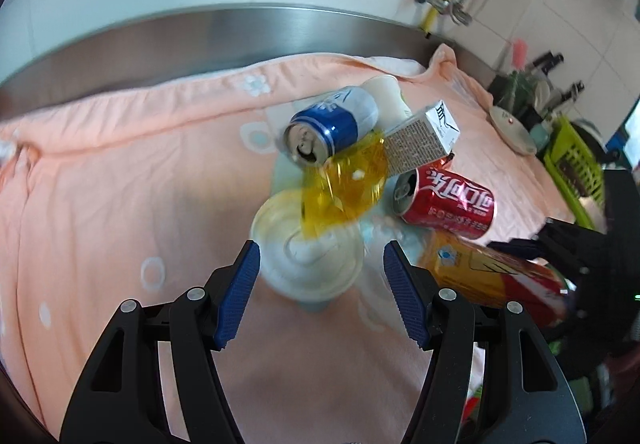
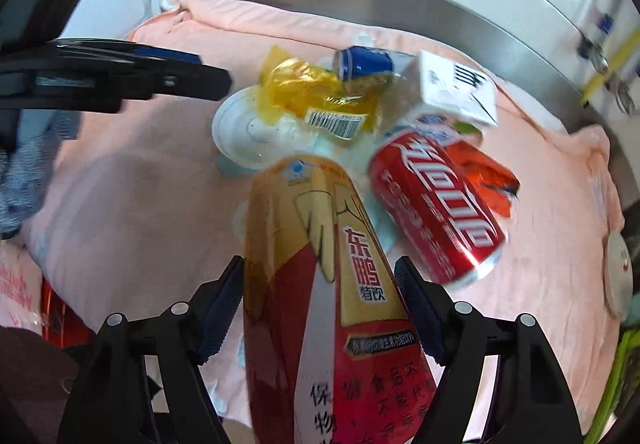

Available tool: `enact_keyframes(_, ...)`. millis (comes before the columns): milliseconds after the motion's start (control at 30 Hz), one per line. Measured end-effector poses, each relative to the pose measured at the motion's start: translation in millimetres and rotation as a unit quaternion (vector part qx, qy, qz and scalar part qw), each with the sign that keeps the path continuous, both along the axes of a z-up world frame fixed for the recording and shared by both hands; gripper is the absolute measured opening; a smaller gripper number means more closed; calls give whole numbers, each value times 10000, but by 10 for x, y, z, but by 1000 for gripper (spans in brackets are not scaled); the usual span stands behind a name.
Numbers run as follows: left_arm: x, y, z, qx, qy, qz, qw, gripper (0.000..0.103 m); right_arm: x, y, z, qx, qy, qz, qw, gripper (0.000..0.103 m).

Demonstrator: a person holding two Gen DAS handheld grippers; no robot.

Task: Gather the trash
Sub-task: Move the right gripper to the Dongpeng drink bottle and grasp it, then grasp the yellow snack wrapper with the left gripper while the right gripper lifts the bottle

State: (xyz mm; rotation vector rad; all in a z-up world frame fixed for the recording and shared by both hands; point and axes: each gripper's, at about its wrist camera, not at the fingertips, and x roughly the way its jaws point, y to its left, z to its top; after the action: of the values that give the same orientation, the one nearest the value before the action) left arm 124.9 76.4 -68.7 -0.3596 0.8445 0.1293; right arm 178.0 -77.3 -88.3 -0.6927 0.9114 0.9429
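Peach terry cloth with pale flower print, spread over a steel counter; trash heaped near its middle. Left gripper spread wide, blue pads either side of a white plastic lid, not touching it. On the lid's far edge, a crumpled yellow wrapper; barcode label visible on it from the right wrist view. Behind the wrapper, a blue-and-white can on its side, open mouth toward the left camera. Just beside it, a white carton, tilted, leaning over a red cola can that lies on its side. Orange foil scrap against the cola can's far side. Right gripper closed onto a gold-and-red drink bottle, fingers pressed to both flanks, bottle pointing toward the heap; whether lifted off the cloth, cannot tell. Green slatted crate past the counter's right end.
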Motion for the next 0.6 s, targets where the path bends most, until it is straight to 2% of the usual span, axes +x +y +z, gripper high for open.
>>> enact_keyframes(133,250,-20,-60,-44,64,-168,9998,64,16,-70,-48,-82,186,-91,9998,71)
enact_keyframes(333,489,-142,-166,135,232,-449,9986,63,-4,-70,-80,-91,469,-144,9988,71)
enact_keyframes(600,605,-115,-208,-130,217,-478,9985,62,78,-1,-38,-29,563,-203,9982,75)
